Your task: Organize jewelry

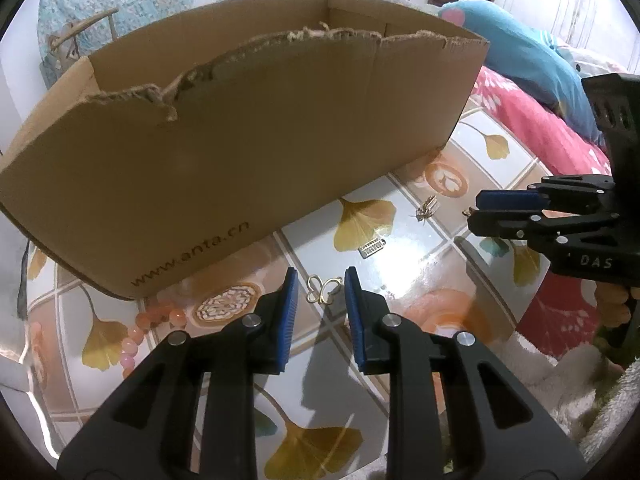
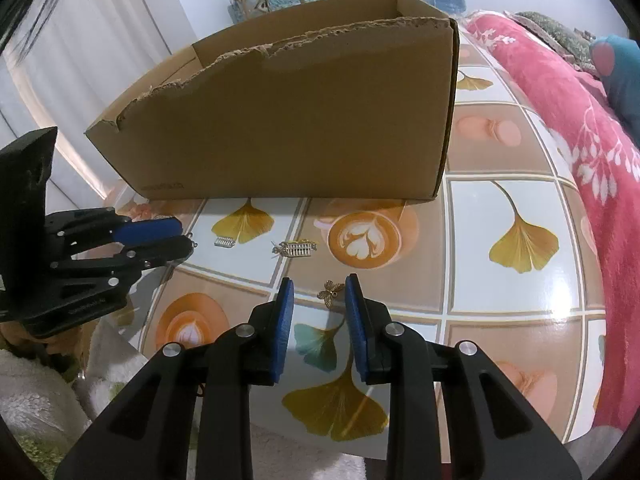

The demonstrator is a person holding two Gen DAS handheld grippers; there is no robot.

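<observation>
Gold wire butterfly charm point(image 1: 323, 290) lies on glossy table point(image 1: 420, 264) just ahead between left claw point(image 1: 321, 286) ribbed blue pads, narrowly parted, untouched. Right claw point(image 2: 319, 294) likewise narrow, angled down over bronze butterfly point(image 2: 330, 293).

left claw point(image 1: 320, 280) slightly parted, right claw point(image 2: 319, 284) slightly parted, both angled down

Home bedroom: pink floral blanket point(image 2: 568, 112).

A glossy table point(image 2: 516, 304) printed with ginkgo leaves and coffee cups filled the room's middle. Right of it lay a pink floral blanket point(image 2: 568, 92); behind it hung a white curtain point(image 2: 100, 40).
</observation>
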